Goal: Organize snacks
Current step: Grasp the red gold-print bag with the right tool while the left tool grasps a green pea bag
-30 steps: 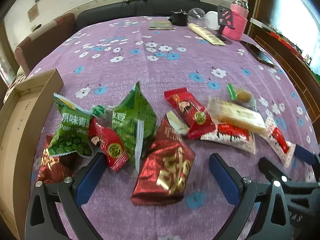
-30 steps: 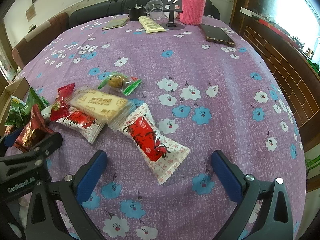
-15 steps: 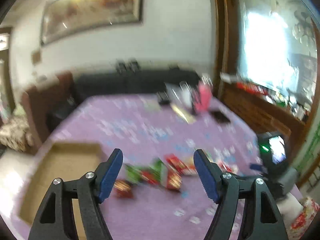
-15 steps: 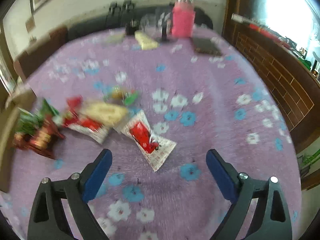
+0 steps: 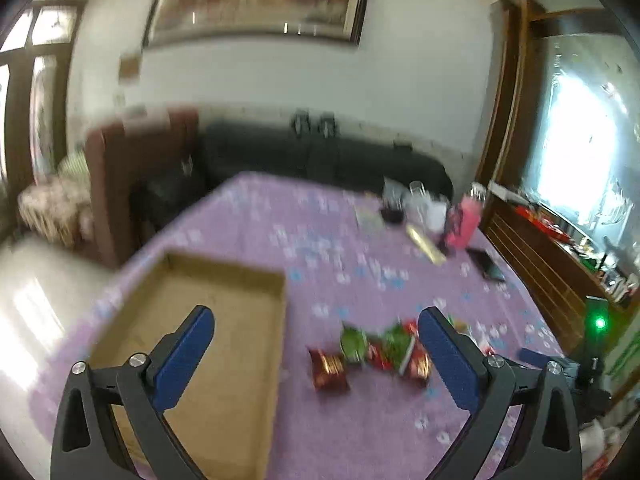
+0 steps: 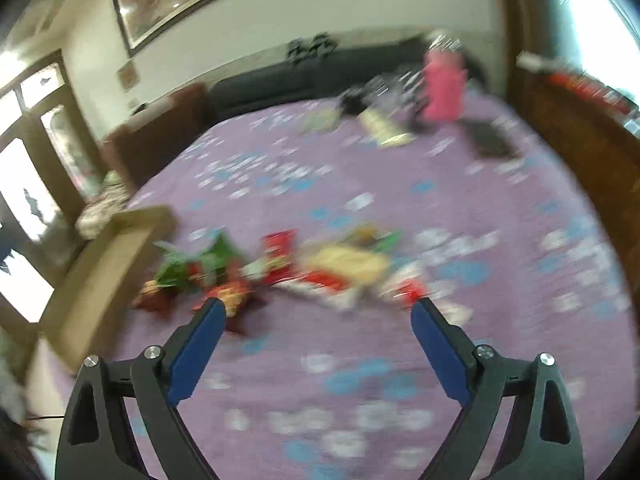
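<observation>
Covering the table [image 5: 248,216] is a purple cloth with white and blue flowers, blurred in both views. Behind it, from left to right, stand a brown chair [image 5: 136,168], a dark sofa [image 5: 320,160] under a long framed painting [image 5: 256,0], and a wooden sideboard [image 5: 552,264] below a bright window.

The left claw [image 5: 316,354] hangs above the table with its 2 blue-padded jaws spread wide and nothing between them. Its left finger sits in front of a shallow cardboard box [image 5: 224,320], which lies on the cloth ahead and to the left. Far ahead and to the right, near the table's back edge, are a pink bottle [image 5: 464,224], a yellowish tube [image 5: 426,244] and a dark phone [image 5: 486,264]; other small items there are too blurred to name. The other tool shows partly at the right edge, with a green light near it.

The snacks [image 5: 372,350] lie in a loose row on the cloth, to the right of the box and just ahead of the left claw's right finger: red, gold and green packets, some overlapping.

The right claw [image 6: 318,318] is also spread wide and holds nothing. From it, the snacks [image 6: 280,268] stretch just beyond both fingertips, green and red packets to the left, pale yellow and white-and-red ones to the right, with the box [image 6: 108,264] further left.
</observation>
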`<state>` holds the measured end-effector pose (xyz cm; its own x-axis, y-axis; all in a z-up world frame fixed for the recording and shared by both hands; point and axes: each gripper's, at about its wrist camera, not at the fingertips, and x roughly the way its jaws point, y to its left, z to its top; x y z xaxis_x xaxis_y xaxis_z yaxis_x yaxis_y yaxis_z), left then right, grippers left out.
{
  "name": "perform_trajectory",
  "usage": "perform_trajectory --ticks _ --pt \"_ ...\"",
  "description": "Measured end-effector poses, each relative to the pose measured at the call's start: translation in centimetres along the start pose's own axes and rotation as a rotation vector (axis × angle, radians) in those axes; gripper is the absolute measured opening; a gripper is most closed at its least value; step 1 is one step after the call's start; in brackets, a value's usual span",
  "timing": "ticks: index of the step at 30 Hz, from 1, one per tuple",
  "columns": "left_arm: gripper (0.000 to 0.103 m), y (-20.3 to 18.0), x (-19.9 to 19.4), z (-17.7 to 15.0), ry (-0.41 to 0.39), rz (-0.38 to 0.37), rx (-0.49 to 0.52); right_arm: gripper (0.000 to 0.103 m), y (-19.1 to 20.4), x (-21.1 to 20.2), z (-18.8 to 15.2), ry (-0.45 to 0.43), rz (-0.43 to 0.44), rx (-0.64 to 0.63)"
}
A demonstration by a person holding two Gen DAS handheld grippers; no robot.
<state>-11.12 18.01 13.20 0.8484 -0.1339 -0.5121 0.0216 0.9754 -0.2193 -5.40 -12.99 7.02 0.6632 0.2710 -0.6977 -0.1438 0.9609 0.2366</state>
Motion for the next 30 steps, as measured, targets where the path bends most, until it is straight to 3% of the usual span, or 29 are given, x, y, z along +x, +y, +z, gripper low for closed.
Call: perform_trajectory --ticks 1,3,5,8,11,14,16,22,30 --pt "0.094 0.2 0.7 -0.5 0.029 -0.017 -0.020 0.089 0.8 0.8 0.0 0.020 0.031 0.004" --pt "0.076 0.4 3.0 -1.6 0.112 -0.071 -0.059 0.088 2.2 2.0 0.1 0.042 0.071 0.000" --pt "0.069 0.3 5.1 -2.2 0.181 -0.095 -0.082 0.088 3.7 3.5 0.4 0.059 0.073 -0.021" --pt "0.069 -0.7 6.8 -2.5 0.223 -0.099 -0.063 0.087 4.7 5.4 0.4 0.093 0.073 -0.027" --pt "0.069 -2.1 7.7 -2.5 0.238 -0.091 -0.010 0.077 5.1 7.2 0.2 0.142 0.082 -0.017" --pt "0.069 -3.0 8.9 -2.1 0.252 -0.083 0.036 0.055 4.8 8.4 0.0 0.177 0.087 0.006" --pt "0.069 -3.5 10.1 -2.0 0.265 -0.073 0.066 0.035 4.3 9.0 -0.1 0.204 0.105 0.038" --pt "0.069 -4.6 13.4 -2.7 0.313 -0.013 0.175 0.033 3.9 8.9 -0.6 0.201 0.139 0.049" --pt "0.069 -5.7 16.2 -3.5 0.364 -0.007 0.243 0.033 3.6 9.0 -0.6 0.193 0.156 0.053"
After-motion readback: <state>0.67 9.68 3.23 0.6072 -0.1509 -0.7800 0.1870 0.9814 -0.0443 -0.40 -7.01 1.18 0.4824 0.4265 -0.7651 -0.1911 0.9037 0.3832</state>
